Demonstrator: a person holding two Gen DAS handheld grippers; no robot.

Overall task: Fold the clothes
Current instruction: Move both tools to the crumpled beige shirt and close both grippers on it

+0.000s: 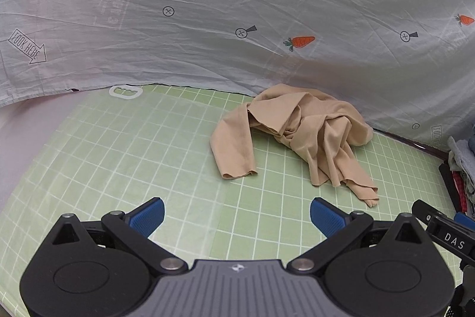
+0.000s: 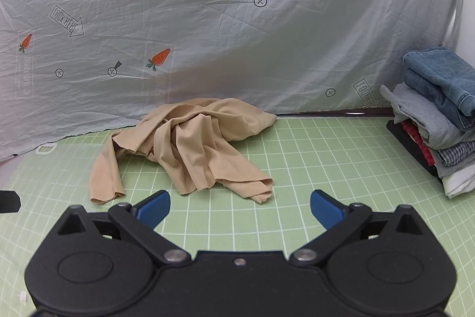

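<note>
Plainly the fold has not begun: both the left gripper (image 1: 237,213) and right gripper (image 2: 240,205) hover wide and empty near the crumpled beige garment (image 2: 190,150) at the green grid mat's (image 2: 326,168) far edge, which first needs spreading flat.

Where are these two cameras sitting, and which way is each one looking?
Left wrist view: sits on the left gripper, looks forward between its open blue fingers at the crumpled beige garment on the green grid mat; the right gripper's edge shows at right.
Right wrist view: sits on the right gripper, fingers open, facing the same garment, with the stack of folded clothes at right.
Both share the garment, mat and carrot-print sheet.
</note>
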